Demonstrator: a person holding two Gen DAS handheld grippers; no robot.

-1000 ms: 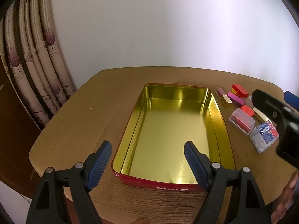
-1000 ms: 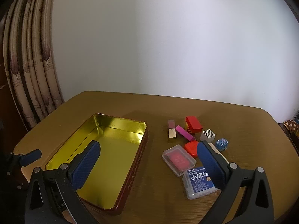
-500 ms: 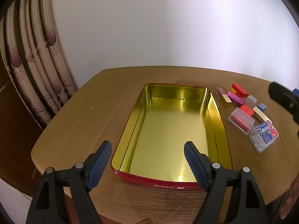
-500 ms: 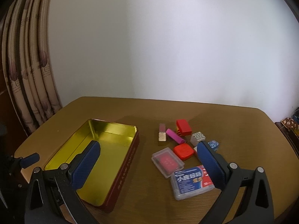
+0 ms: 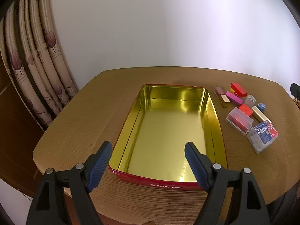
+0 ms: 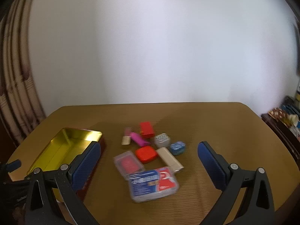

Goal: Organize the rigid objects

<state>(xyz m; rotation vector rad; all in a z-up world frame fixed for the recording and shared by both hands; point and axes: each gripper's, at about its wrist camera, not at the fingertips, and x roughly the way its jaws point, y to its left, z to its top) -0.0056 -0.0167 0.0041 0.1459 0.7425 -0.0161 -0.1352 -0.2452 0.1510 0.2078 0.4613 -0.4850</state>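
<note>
Currently both jaws wide open, holding nothing. Left gripper point(image 5: 148, 161) hovers over the rectangular tin point(image 5: 215, 112), glossy gold inside, red outside. Right gripper point(image 6: 149, 166) faces small hard blocks and, blurred, probably two clear plastic cases point(image 6: 152, 182) on wood-grain table point(image 6: 225, 127).

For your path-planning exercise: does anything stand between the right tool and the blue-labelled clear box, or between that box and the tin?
Nothing visible does. The right tool is open, with the box nearest it on bare table. The tin lies empty to the left, with bare table between.
</note>
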